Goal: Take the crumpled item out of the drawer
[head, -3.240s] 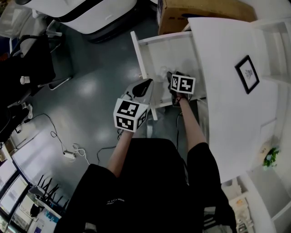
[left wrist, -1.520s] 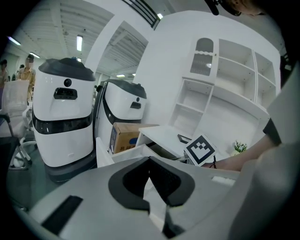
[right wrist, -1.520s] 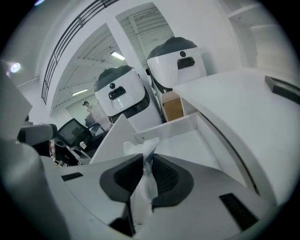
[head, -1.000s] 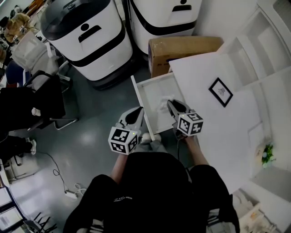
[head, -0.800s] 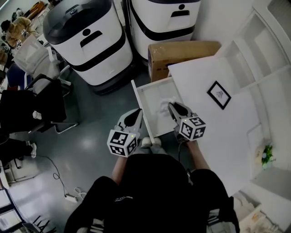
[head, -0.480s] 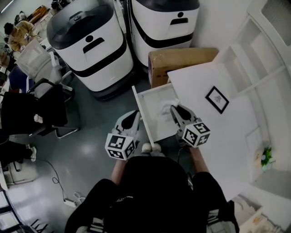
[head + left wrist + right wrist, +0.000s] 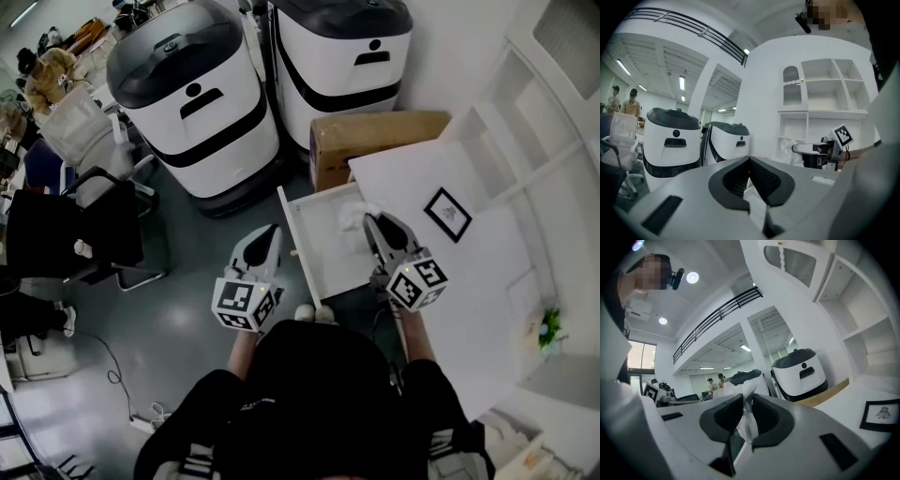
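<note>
The white desk (image 7: 478, 281) fills the right side. A small black framed picture (image 7: 447, 214) lies flat on its far part, and a little green plant (image 7: 549, 328) stands at its right edge. Its white drawer (image 7: 328, 258) stands pulled out to the left. On the grey floor (image 7: 187, 258), a cardboard box (image 7: 375, 141) sits against the desk's far side, two white-and-black machines (image 7: 192, 98) stand beyond it, and a black chair (image 7: 84, 225) is at the far left.

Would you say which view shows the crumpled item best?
The right gripper view: the crumpled item pinched between the jaws, close up. The head view shows it small, near the drawer; the left gripper view, distant.
</note>
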Tool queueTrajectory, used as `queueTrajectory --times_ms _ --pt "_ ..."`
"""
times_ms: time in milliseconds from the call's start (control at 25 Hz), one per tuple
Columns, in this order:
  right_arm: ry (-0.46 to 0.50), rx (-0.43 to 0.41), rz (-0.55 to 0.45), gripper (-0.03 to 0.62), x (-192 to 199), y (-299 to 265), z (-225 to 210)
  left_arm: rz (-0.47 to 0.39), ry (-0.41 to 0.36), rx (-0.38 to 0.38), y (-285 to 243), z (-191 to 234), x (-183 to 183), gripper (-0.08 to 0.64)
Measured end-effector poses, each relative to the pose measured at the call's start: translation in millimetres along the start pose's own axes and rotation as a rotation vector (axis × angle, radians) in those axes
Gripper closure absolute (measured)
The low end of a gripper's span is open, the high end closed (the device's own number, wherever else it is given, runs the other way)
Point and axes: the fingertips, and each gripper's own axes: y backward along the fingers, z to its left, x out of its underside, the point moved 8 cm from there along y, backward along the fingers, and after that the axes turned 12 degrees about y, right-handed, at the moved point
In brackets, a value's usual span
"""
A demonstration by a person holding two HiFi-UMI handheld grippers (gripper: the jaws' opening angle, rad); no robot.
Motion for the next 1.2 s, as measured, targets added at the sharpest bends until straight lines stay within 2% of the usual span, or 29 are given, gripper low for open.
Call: queueTrajectory --times_ms 440,1200 --pt "0.087 0.059 -0.080 0.545 -21.5 7.9 -1.5 -0.070 -0.023 -0.037 10.1 9.2 -17.3 0.561" --pt "0.139 0.087 -0.067 0.548 -20.4 8.8 2.2 -0.062 -0.046 -0.056 14.2 12.7 -18.1 0.563"
